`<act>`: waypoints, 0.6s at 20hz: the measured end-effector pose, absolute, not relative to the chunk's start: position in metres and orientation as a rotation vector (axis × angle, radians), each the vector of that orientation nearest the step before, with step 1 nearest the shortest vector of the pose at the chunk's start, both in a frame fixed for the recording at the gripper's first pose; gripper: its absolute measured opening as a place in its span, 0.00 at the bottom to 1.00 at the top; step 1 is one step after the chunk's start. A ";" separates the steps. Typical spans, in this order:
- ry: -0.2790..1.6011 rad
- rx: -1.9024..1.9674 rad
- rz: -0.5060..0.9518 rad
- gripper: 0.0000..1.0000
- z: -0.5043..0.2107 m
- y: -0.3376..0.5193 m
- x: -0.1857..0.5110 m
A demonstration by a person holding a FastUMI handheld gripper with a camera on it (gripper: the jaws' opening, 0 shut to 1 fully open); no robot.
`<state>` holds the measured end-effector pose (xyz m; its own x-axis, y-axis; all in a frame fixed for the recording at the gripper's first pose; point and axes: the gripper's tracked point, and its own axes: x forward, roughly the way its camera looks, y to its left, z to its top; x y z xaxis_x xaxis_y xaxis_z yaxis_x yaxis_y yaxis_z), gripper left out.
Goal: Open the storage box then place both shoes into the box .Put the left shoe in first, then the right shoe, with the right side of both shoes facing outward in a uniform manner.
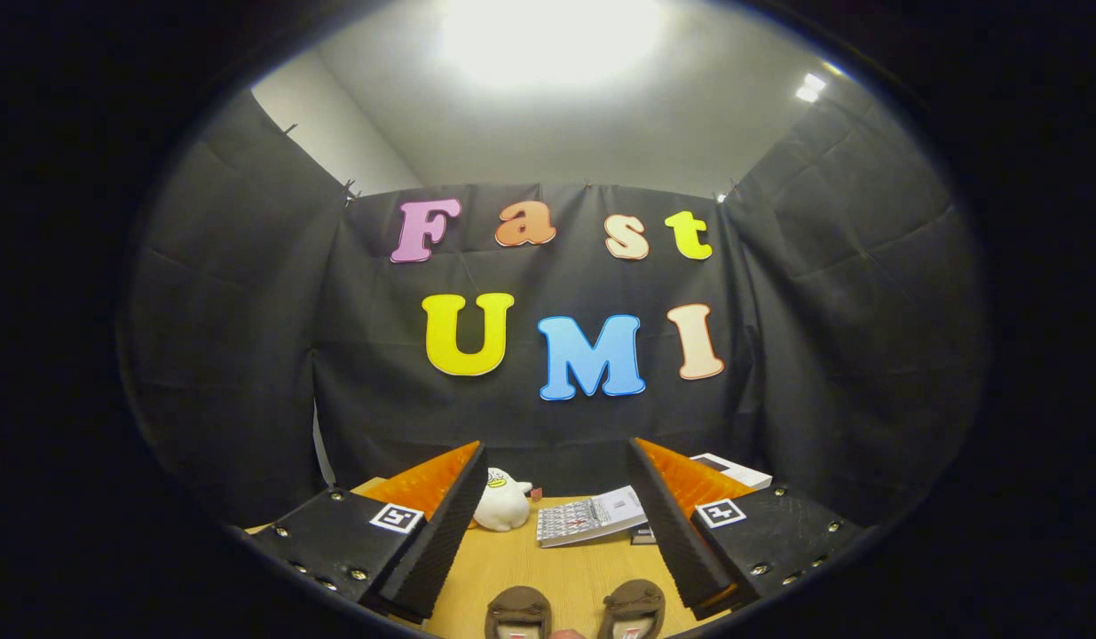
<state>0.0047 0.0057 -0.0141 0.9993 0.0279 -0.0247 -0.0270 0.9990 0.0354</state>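
Two brown shoes lie side by side on the wooden table (521, 568), low between my fingers: one shoe (517, 611) on the left and the other shoe (634, 605) on the right, only their upper ends showing. My gripper (556, 524) is open, raised above the table, with nothing between its fingers. The left finger (441, 532) and right finger (676, 532) stand wide apart on either side of the shoes.
Beyond the fingers, a white plush duck (501, 501) sits on the table near the booth wall. Next to it stands a desk calendar (590, 516). A white flat box or book (734, 470) lies behind the right finger.
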 end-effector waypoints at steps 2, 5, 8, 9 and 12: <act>0.025 0.042 0.029 0.96 -0.014 0.006 0.006; 0.020 0.067 0.034 0.96 -0.012 0.009 0.008; 0.027 0.066 0.042 0.96 -0.016 0.011 0.007; 0.032 0.066 0.043 0.96 -0.019 0.011 0.007; 0.079 0.106 0.118 0.96 -0.036 0.032 0.003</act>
